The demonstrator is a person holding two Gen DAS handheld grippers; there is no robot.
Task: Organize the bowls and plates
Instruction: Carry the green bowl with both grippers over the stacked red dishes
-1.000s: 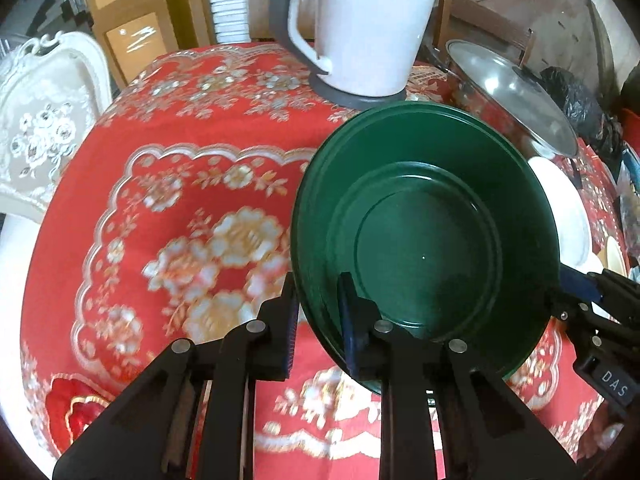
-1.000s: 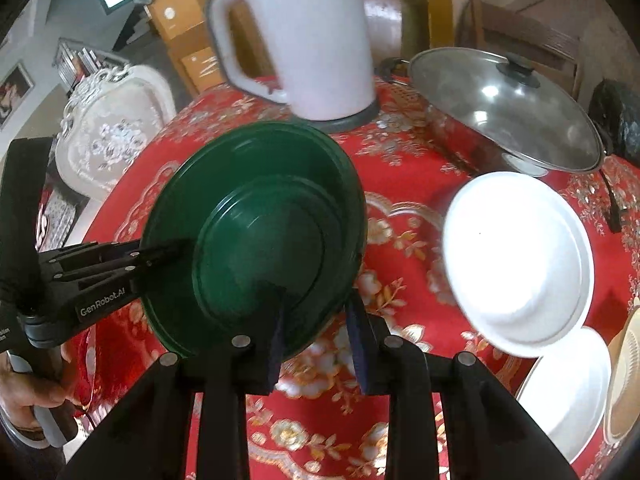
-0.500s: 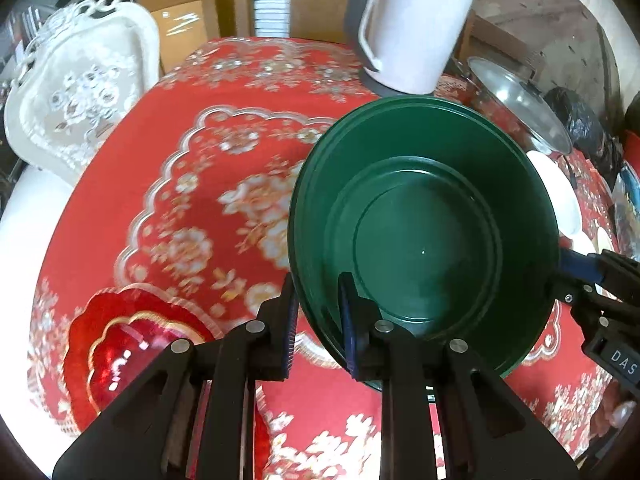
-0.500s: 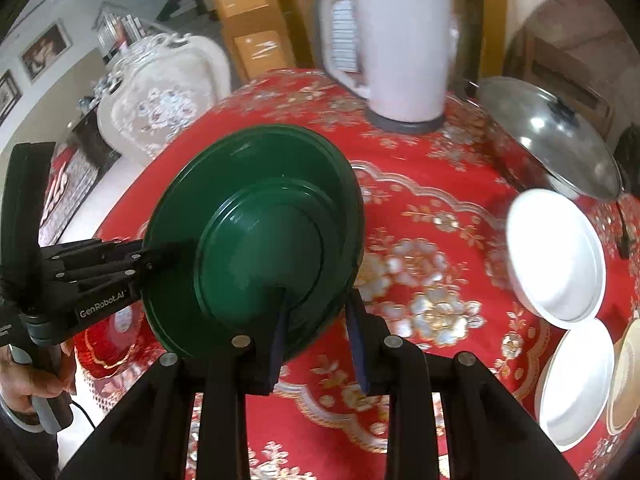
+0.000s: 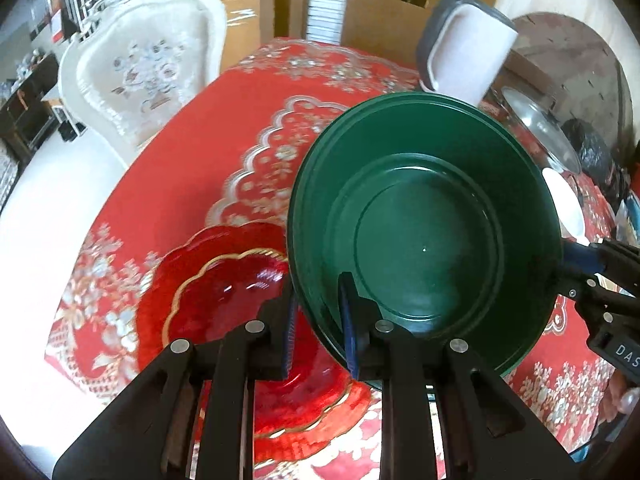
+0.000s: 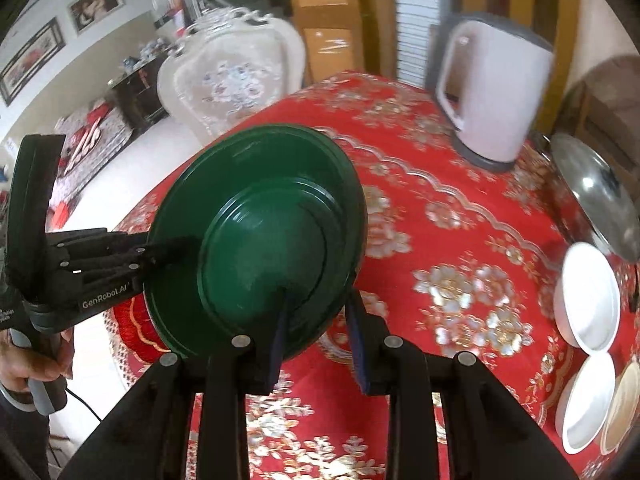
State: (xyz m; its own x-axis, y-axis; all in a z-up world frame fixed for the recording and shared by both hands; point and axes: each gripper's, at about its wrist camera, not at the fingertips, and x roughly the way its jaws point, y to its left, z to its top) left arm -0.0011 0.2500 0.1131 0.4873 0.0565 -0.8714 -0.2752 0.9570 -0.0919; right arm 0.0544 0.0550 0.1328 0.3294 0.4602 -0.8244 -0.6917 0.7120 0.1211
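Note:
A dark green bowl [image 5: 424, 236] is held in the air above the red tablecloth by both grippers. My left gripper [image 5: 318, 320] is shut on its near rim. My right gripper [image 6: 318, 324] is shut on the opposite rim of the green bowl [image 6: 256, 240]; its blue pads also show in the left wrist view [image 5: 582, 258]. A red scalloped plate with a gold line [image 5: 224, 292] lies on the table just below and left of the bowl; its edge shows in the right wrist view [image 6: 132, 326]. White bowls [image 6: 588, 298] lie at the right.
A white kettle [image 6: 496, 92] stands at the back of the table. A steel pan with a glass lid [image 6: 592, 196] sits at the right. A white upholstered chair [image 5: 144, 64] stands beyond the table's left edge. A tan dish [image 6: 624, 404] lies beside the white bowls.
Both grippers have carried the green bowl back and to the left, away from the kettle. The red plate has come into view under the bowl.

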